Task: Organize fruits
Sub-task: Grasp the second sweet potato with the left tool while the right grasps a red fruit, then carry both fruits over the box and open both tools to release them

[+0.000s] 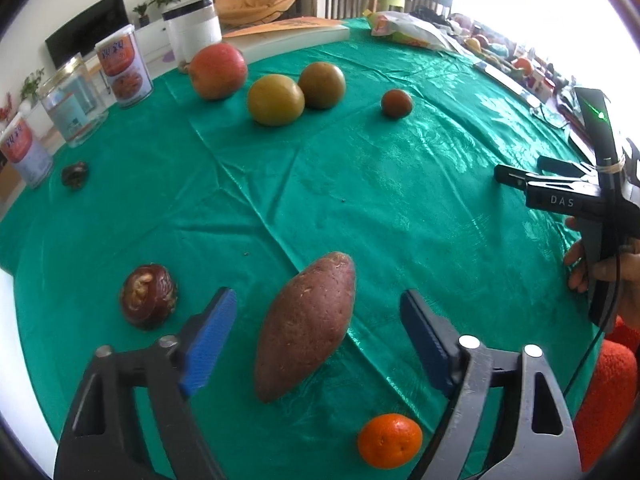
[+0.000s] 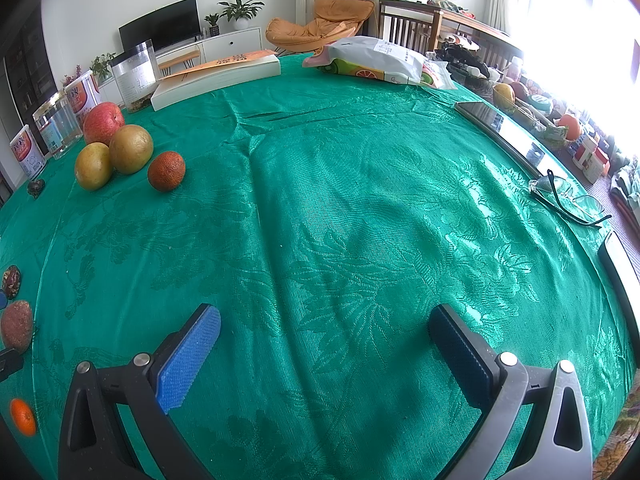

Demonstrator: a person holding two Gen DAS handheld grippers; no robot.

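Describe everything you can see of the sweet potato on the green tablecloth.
The sweet potato is spindle-shaped with tapered ends and dull reddish-brown skin marked by pale scuffs. It lies whole on its side on the green tablecloth, slanting away from the camera. It sits between the open blue pads of the left hand-held gripper, which do not touch it. A small orange lies nearer the camera, a dark wrinkled fruit to its left; neither touches it.

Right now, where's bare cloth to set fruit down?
Free: the wide green cloth ahead of the right gripper, between the reddish orange and the glasses. Crowded: around the left gripper, with sweet potato and mandarin.
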